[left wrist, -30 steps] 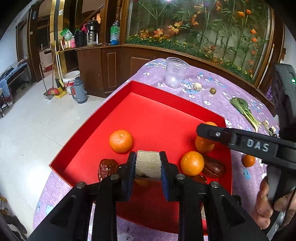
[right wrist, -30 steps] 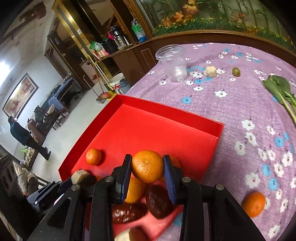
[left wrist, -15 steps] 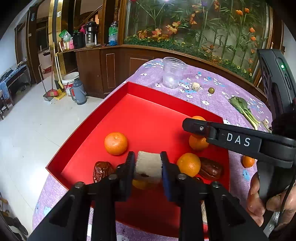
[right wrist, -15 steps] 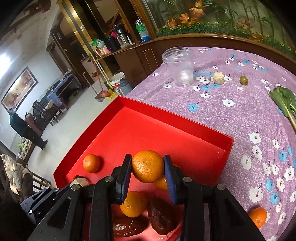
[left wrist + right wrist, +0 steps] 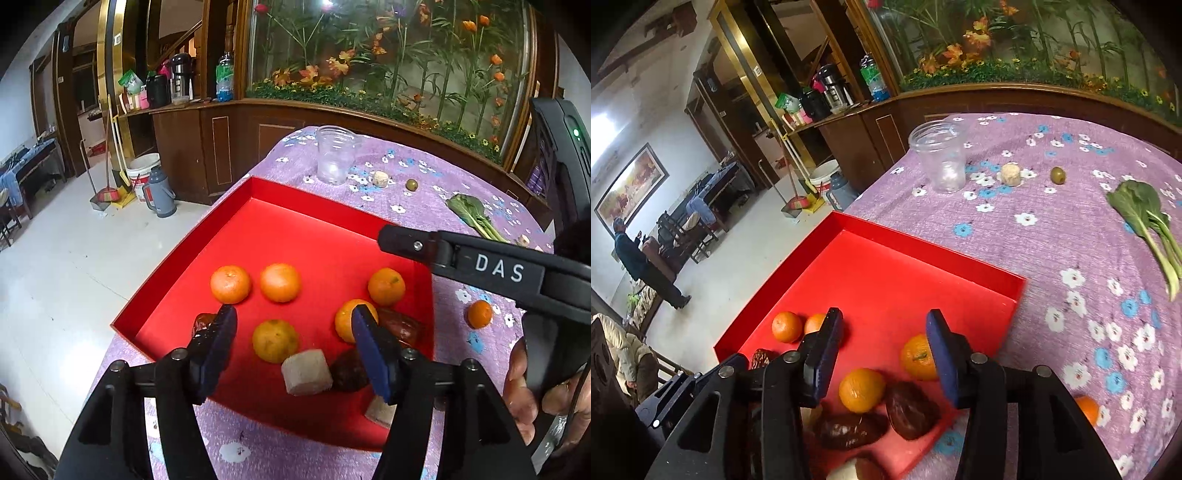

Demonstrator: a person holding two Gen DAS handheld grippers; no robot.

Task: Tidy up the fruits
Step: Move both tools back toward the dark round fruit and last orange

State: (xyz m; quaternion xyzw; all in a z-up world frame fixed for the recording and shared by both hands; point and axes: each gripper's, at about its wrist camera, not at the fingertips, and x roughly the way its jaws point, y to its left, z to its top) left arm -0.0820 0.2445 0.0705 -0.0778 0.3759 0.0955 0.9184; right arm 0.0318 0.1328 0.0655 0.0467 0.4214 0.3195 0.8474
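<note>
Lower centre of left wrist view: left gripper (image 5: 293, 341), jaws wide apart, nothing between pads; blue-faced fingers (image 5: 218, 345) frame contents of red tray (image 5: 207, 236). Tray sits on purple flowered tablecloth (image 5: 417, 214), occupying mid-frame. Tray contents, left wrist view: 2 oranges side by side at centre-left, orange 1 (image 5: 230, 284) & orange 2 (image 5: 280, 282); orange 3 (image 5: 386, 287) centre-right; orange 4 (image 5: 349, 319) below it, partly behind right finger; orange 5 (image 5: 275, 340) lower centre. Pale cut block (image 5: 306, 373) lies on tray floor just below-right of orange 5, touching dark brown date (image 5: 347, 369). 2nd date (image 5: 400, 326) right of orange 4; 3rd date (image 5: 203, 323) at left, mostly behind left finger. Another pale piece (image 5: 380, 410) near tray's lower-right edge, partly hidden. Outside tray, right of frame: loose orange (image 5: 480, 314) on cloth. Upper centre: clear plastic cup (image 5: 337, 159), small pale chunk (image 5: 380, 178), green olive-like fruit (image 5: 411, 185); leafy green (image 5: 472, 218) upper right. Right gripper (image 5: 884, 360), lower centre of right wrist view, likewise spread wide & holding nothing, over tray's near-right corner; oranges & dates show between and below its fingers. Right edge of left wrist view: right hand (image 5: 524, 391) wrapped on black handle marked "DAS". Bkgd, upper frame: planter window w/ orange flowers (image 5: 388, 62), wood cabinet (image 5: 221, 147).
</note>
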